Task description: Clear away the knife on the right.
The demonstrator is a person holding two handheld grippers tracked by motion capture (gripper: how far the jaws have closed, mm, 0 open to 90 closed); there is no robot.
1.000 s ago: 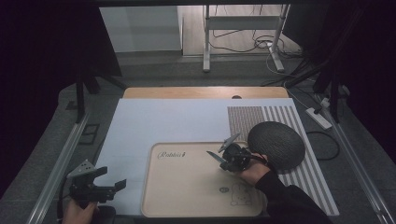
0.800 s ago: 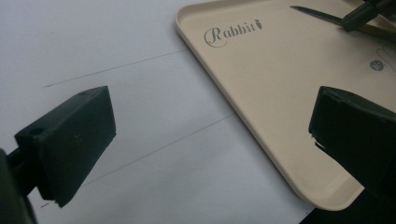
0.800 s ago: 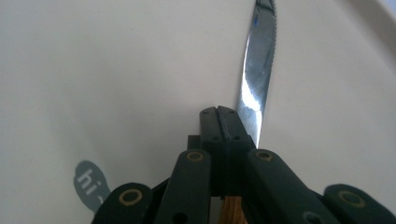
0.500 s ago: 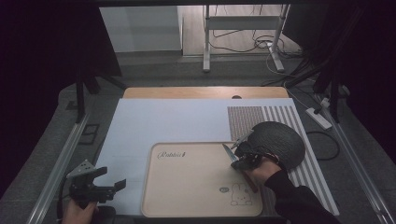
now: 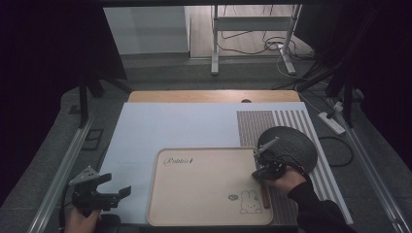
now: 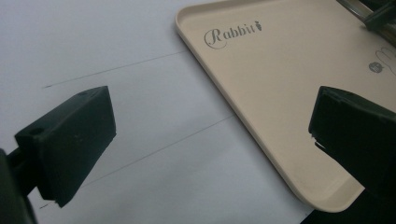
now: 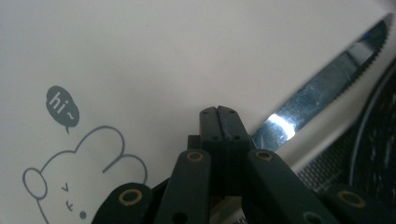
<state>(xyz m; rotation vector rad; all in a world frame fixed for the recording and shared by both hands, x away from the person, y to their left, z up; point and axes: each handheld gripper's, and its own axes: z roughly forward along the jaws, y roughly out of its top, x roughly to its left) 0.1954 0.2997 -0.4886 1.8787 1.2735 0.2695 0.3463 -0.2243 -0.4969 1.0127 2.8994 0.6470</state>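
The tray (image 5: 194,194) is cream with grey "Rabbit" lettering and a grey rabbit drawing. The knife (image 7: 322,91) has a silver serrated blade. The round mat (image 5: 294,143) is black; the placemat (image 5: 257,124) is brown-and-white striped.

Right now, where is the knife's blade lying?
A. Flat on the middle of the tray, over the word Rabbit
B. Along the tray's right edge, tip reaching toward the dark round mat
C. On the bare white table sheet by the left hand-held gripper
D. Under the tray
B: the knife runs along the right rim of the tray, its tip by the dark round mat.
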